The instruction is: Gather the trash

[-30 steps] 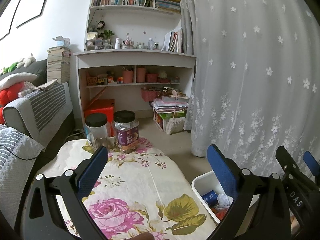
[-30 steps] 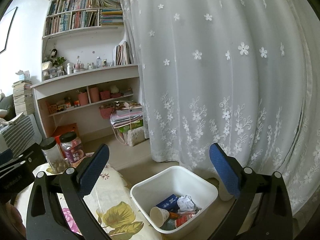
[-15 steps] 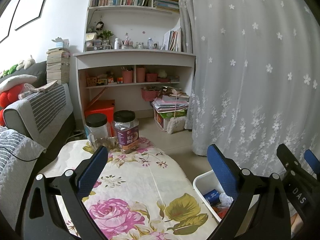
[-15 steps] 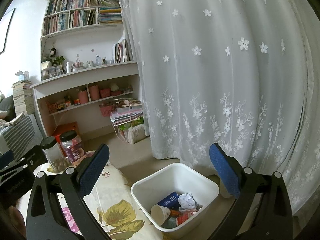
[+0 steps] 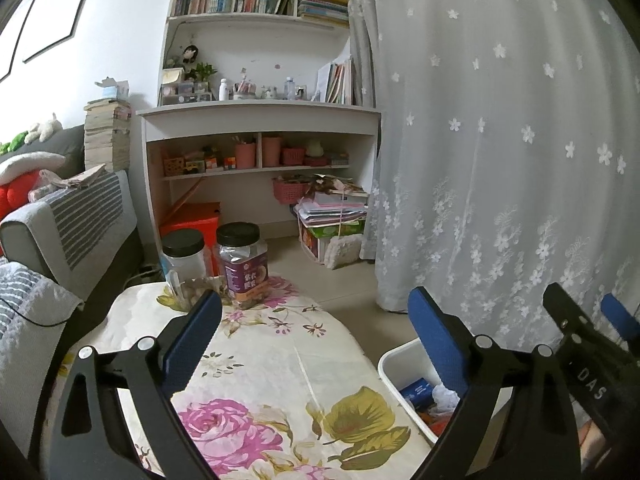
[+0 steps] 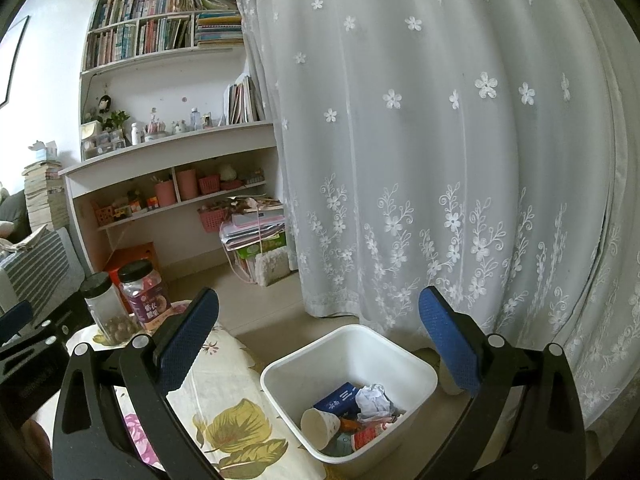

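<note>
A white bin (image 6: pixel 280 390) stands on the floor beside the table. It holds a paper cup (image 6: pixel 320 426), a blue box (image 6: pixel 340 396), crumpled paper (image 6: pixel 372 398) and a red wrapper (image 6: pixel 370 436). My right gripper (image 6: pixel 319 296) hovers above the bin, open, with nothing between its fingers. My left gripper (image 5: pixel 314 300) hangs over the floral tablecloth (image 5: pixel 280 360); its jaws are closing from wide, with nothing between them. The left wrist view catches the bin's corner (image 5: pixel 394 360) at lower right.
Two black-lidded jars, one clear (image 5: pixel 186 256) and one purple-labelled (image 5: pixel 242 264), stand at the table's far end. A sofa (image 5: pixel 80 216) lies to the left. A bookshelf (image 5: pixel 260 116), stacked papers (image 5: pixel 332 216) and a lace curtain (image 6: pixel 440 160) stand behind.
The left gripper's blue fingers have drawn slightly inward. Both hands otherwise hold still, and the bin's contents look the same.
</note>
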`<control>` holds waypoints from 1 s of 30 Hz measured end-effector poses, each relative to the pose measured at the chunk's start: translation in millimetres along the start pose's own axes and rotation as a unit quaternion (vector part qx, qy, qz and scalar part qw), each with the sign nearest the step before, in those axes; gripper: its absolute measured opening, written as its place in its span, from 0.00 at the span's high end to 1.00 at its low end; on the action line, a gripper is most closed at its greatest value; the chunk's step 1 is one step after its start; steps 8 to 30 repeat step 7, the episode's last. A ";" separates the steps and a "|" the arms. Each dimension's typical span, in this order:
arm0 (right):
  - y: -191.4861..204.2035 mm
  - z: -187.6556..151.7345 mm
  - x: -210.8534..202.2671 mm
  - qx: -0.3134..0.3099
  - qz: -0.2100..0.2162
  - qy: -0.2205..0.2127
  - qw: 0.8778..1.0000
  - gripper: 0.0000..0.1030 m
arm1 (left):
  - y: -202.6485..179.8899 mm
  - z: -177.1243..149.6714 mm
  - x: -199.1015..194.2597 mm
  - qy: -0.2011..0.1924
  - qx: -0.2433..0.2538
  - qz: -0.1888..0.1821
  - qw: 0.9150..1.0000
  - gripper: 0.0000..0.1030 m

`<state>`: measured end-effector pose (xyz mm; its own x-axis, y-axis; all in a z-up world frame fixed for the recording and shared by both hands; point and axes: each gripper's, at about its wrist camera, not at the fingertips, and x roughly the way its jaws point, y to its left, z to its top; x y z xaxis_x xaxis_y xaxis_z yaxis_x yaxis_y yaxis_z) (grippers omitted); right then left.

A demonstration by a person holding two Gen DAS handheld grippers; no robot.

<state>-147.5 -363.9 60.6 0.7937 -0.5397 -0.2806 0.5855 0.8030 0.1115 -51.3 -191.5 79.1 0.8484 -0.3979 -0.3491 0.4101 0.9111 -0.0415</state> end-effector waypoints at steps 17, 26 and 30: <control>1.0 -0.6 0.2 0.000 -0.001 0.001 1.000 0.07 | 0.4 1.1 -1.8 0.000 0.002 -0.004 1.000 0.07; 1.0 -0.6 0.2 0.000 -0.001 0.001 1.000 0.07 | 0.4 1.1 -1.8 0.000 0.002 -0.004 1.000 0.07; 1.0 -0.6 0.2 0.000 -0.001 0.001 1.000 0.07 | 0.4 1.1 -1.8 0.000 0.002 -0.004 1.000 0.07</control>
